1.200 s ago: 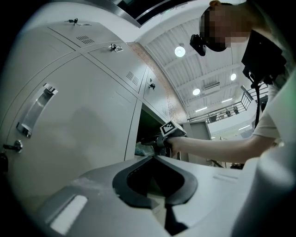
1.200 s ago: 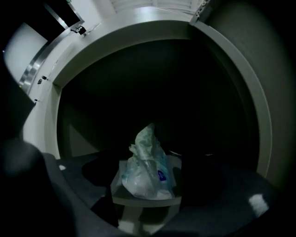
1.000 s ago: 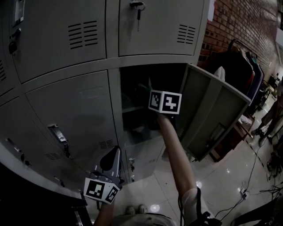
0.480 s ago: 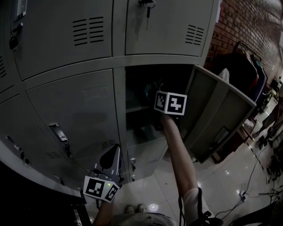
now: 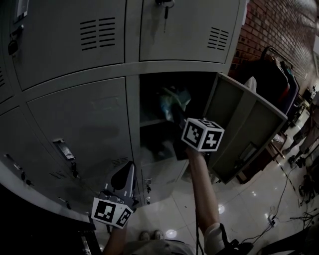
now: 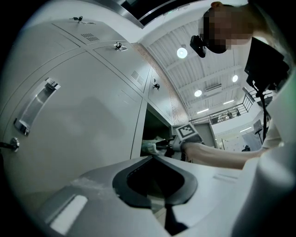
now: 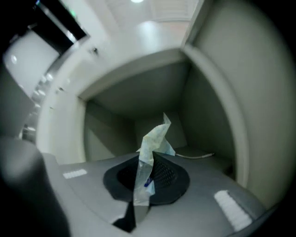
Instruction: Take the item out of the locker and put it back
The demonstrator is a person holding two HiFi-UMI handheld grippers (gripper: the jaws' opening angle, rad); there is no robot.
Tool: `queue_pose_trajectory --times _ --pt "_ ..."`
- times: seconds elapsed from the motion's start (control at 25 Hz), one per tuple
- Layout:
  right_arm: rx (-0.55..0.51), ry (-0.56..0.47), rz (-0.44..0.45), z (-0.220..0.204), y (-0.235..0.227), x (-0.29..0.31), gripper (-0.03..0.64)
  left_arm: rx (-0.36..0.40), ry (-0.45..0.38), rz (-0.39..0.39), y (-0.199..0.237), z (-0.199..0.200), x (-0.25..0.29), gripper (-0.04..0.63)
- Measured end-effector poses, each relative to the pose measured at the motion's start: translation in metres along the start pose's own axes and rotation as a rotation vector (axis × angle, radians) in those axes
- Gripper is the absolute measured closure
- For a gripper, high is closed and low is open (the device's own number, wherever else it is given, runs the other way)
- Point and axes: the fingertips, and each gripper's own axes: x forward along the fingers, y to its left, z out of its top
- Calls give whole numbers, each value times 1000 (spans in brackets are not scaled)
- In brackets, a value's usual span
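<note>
While the right gripper [image 7: 141, 199] pinches it tight, the packet [image 7: 155, 136] stands up out of those closed jaws: pale, crinkled plastic, greenish-white, a dab of blue low down, its bottom end flattened between the pads and its top twisted to a point. Behind it, in the right gripper view, there's the open compartment [image 7: 138, 97], bare grey walls, a thin white cord [image 7: 196, 156] lying on its floor. Over to the head view, and the packet sits right at the mouth of that compartment, above the shelf [image 5: 152, 122]; just inside or just outside, I can't call it. A bare forearm [image 5: 202, 189] reaches up from the bottom of the frame to the gripper, marker cube nearest us. Beside it the door [image 5: 244, 129] hangs wide open to the right. Down low on the left, the left gripper [image 5: 124, 179] hovers in front of a closed door [image 5: 79, 129], well apart from the action, tilted a little upward, and its own view shows the jaws together with nothing between them. Up top, more closed doors with vent slots, a key [image 5: 164, 6] in one lock. Off to the right, a brick wall [image 5: 279, 30], dark clothes [image 5: 271, 74] on a rack, and a glossy tiled floor [image 5: 249, 199]
</note>
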Motion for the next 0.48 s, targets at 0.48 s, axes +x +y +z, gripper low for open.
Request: queue_pose_trajectory --times 0.48 --pt "65 -310 127 -45 77 -201 601 46 -11 12 -8 4 -18 591"
